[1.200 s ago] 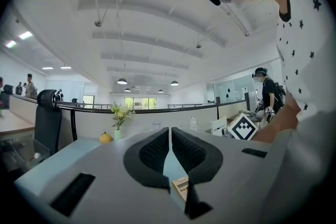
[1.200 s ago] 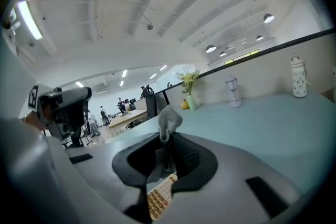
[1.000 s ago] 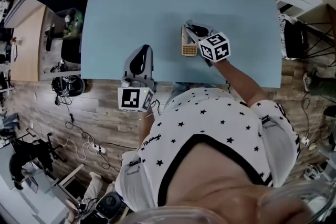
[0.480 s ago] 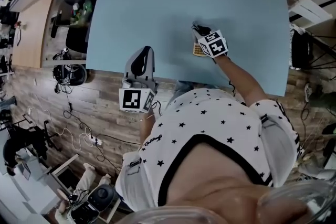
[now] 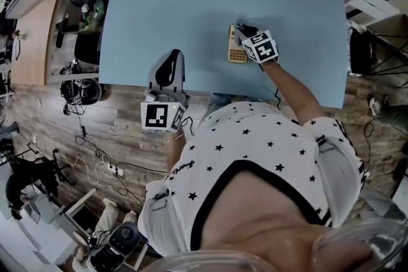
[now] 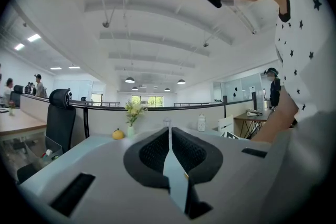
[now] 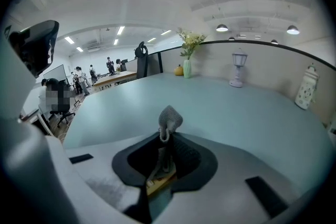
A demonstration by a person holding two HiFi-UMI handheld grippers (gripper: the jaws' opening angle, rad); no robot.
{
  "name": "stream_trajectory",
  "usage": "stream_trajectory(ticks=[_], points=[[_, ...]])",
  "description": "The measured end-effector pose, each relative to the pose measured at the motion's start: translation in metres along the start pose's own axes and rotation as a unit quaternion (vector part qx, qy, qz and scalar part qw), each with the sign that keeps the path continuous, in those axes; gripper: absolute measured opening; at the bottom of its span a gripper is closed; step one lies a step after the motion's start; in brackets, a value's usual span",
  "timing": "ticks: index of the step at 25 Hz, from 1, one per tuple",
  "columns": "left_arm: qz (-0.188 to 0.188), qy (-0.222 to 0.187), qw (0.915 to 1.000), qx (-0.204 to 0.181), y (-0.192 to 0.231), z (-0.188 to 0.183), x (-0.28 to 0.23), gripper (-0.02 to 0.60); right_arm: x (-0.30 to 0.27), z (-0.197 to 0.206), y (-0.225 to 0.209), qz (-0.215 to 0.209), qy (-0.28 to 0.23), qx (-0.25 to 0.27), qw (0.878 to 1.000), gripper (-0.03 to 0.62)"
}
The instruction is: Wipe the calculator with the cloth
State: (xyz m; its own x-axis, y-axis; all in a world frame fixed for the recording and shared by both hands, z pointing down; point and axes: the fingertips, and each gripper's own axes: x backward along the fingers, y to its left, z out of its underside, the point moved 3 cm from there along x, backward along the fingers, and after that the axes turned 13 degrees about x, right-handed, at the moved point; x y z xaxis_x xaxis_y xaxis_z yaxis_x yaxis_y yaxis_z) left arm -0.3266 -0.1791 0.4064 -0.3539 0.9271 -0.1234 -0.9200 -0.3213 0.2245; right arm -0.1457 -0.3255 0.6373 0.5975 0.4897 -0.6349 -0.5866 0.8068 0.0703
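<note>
A yellow calculator (image 5: 235,44) lies on the light blue table (image 5: 178,3), towards its near edge. My right gripper (image 5: 243,31) hovers at the calculator's right side, shut on a grey cloth (image 7: 169,120) whose bunched end pokes up past the fingertips. Below the jaws in the right gripper view, a sliver of the calculator (image 7: 161,182) shows. My left gripper (image 5: 169,73) rests at the table's near edge, left of the calculator, shut with nothing in it; in the left gripper view (image 6: 169,140) its pads meet.
At the table's far edge stand a small vase with flowers (image 7: 188,55), an orange fruit (image 7: 179,70), a lamp (image 7: 238,66) and a white lantern (image 7: 305,87). Office chairs (image 5: 83,41) and cables lie left of the table.
The right gripper with the cloth has shifted to the right off the calculator, which now shows more fully. The left gripper has stayed in place.
</note>
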Motion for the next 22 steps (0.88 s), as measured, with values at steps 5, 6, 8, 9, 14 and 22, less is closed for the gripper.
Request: stream_trajectory(ticks=[5, 6, 8, 9, 14, 22], points=[[0.021, 0.005, 0.9998, -0.002, -0.012, 0.001, -0.011, 0.04, 0.016, 0.014, -0.014, 0.018, 0.003, -0.02, 1.0, 0.055], [0.025, 0.006, 0.9997, -0.002, -0.014, 0.001, -0.013, 0.04, 0.019, 0.016, -0.015, 0.021, 0.003, -0.024, 1.0, 0.055], [0.032, 0.007, 0.9994, -0.003, -0.018, 0.002, -0.016, 0.04, 0.023, 0.02, -0.017, 0.024, 0.004, -0.03, 0.999, 0.055], [0.035, 0.008, 0.9994, -0.003, -0.019, 0.002, -0.018, 0.04, 0.024, 0.021, -0.017, 0.025, 0.004, -0.032, 0.999, 0.055], [0.041, 0.006, 0.9992, -0.002, -0.024, 0.003, -0.021, 0.04, 0.023, 0.024, -0.019, 0.026, 0.004, -0.034, 0.999, 0.055], [0.028, 0.004, 0.9996, -0.001, -0.02, 0.003, -0.018, 0.04, 0.022, 0.0, 0.005, -0.008, -0.028, -0.027, 0.999, 0.055]])
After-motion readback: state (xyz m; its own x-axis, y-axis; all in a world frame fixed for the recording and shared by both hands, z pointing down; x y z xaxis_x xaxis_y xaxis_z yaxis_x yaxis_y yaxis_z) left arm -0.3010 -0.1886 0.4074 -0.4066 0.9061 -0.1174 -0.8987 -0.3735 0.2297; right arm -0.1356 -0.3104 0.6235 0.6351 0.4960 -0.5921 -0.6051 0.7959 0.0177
